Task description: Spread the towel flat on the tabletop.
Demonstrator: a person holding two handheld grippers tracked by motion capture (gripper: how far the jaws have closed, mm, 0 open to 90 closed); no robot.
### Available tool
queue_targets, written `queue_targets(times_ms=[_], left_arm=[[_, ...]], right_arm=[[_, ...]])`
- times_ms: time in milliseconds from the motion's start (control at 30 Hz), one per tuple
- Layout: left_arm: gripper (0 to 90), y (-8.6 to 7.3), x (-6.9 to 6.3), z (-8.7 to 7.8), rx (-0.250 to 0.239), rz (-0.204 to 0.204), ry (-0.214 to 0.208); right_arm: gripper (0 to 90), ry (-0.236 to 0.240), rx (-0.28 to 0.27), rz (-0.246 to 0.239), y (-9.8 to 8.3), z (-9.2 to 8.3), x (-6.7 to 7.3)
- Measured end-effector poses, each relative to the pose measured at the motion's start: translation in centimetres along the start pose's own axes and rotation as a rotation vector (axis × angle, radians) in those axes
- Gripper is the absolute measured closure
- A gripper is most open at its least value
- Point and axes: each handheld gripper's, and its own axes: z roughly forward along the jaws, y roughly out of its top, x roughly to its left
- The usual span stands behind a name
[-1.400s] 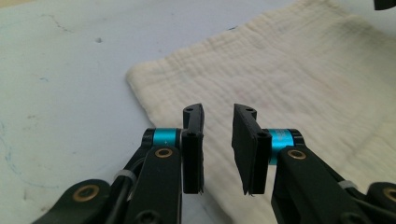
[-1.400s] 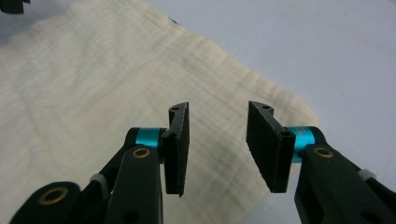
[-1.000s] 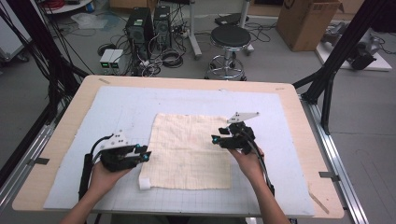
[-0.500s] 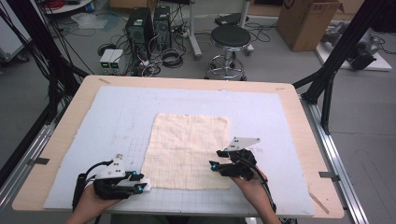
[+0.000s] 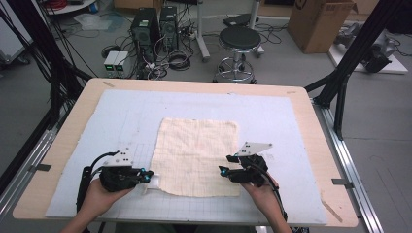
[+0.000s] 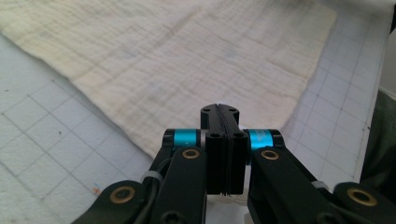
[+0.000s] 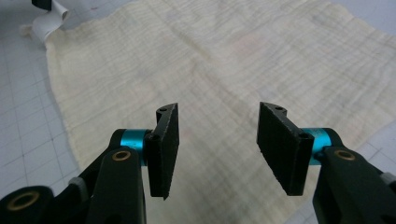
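A cream cloth point(image 5: 197, 153) lies flat on the white grid mat point(image 5: 291, 126). My left gripper point(image 5: 148, 175) sits at the cloth's near left corner. In the left gripper view its jaws point(image 6: 219, 112) have just closed and stand pressed together, with the cloth point(image 6: 187, 60) spreading out beyond them. In the right gripper view the cloth's corner point(image 7: 49, 25) curls up white into that gripper point(image 7: 41, 3). My right gripper point(image 5: 226, 164) is open, low over the cloth near its near right corner. Between its pads point(image 7: 217, 116) there is only flat cloth point(image 7: 233, 60).
The mat covers a wooden table point(image 5: 311, 102) with a bare rim all round. On the floor beyond the far edge stand a black stool point(image 5: 238, 41), two computer towers point(image 5: 155, 26) with cables and a cardboard box point(image 5: 318, 24). Black frame posts point(image 5: 340, 82) flank the table.
Both hands have drawn back toward the table's near edge. The left gripper has shut at the cloth's near left corner. The cloth lies where it did.
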Motion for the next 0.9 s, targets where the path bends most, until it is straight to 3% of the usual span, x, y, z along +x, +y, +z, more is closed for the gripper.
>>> queue_targets(times_ms=[100, 200, 367, 500, 567, 600, 667, 900], left_arm=[[88.7, -0.2, 0.4, 0.5, 0.030, -0.014, 0.004], [88.1, -0.8, 0.1, 1.2, 0.065, -0.013, -0.043], [86.6, -2.0, -0.8, 1.8, 0.128, 0.029, -0.084], [82.3, -2.4, -0.6, 1.6, 0.103, 0.023, -0.086], [72.8, -2.3, -0.5, 1.3, 0.075, 0.017, -0.079], [72.3, -2.3, -0.4, 1.2, 0.052, 0.008, -0.080], [69.8, -2.1, -0.2, 0.9, 0.010, -0.006, -0.064], [60.7, -1.6, 1.1, 0.7, -0.067, -0.050, 0.008]], right_arm=[[48.8, -0.003, 0.005, -0.003, 0.0, 0.1, 0.0], [48.8, -0.002, 0.004, -0.003, -0.1, 0.1, 0.1], [48.3, 0.001, 0.003, -0.009, -0.1, 0.2, 0.1], [48.3, 0.005, 0.014, -0.003, -0.2, 0.3, 0.0], [47.5, 0.009, 0.011, 0.001, -0.2, 0.4, 0.0], [47.0, 0.012, 0.005, -0.002, -0.2, 0.4, 0.0], [46.1, 0.017, -0.004, 0.009, -0.2, 0.2, 0.0], [39.7, 0.025, -0.033, 0.028, -0.2, 0.0, -0.4]])
